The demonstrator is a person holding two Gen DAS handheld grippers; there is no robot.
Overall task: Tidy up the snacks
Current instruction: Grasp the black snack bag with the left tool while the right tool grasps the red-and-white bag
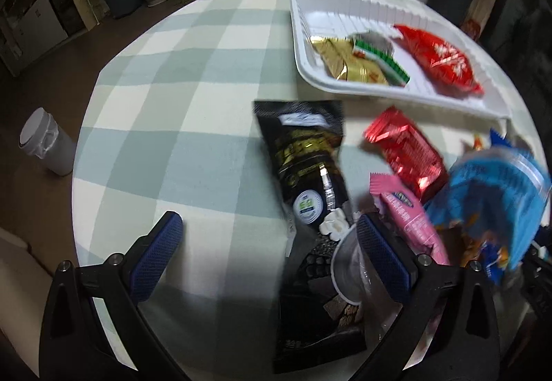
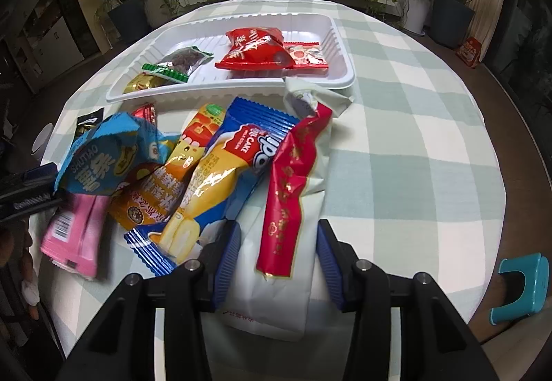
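A white tray [image 2: 310, 84] on the checked table holds a red bag [image 2: 255, 48], a green-edged packet [image 2: 181, 62], a gold packet [image 2: 143, 82] and a small red packet [image 2: 305, 57]. In front lies a pile of snacks. My right gripper [image 2: 277, 248] has its jaws on both sides of a white pouch with a red band [image 2: 289, 194]; whether they press it I cannot tell. My left gripper [image 1: 269, 236] is open over a black pouch [image 1: 310, 160], next to a pink bar [image 1: 410, 219], a red bar [image 1: 405, 153] and a blue bag [image 1: 496, 194].
The tray also shows in the left wrist view [image 1: 303, 46]. A grey bin [image 1: 45, 139] stands on the floor left of the table. A teal stool [image 2: 524, 288] stands at the right. Potted plants [image 2: 127, 8] line the far wall.
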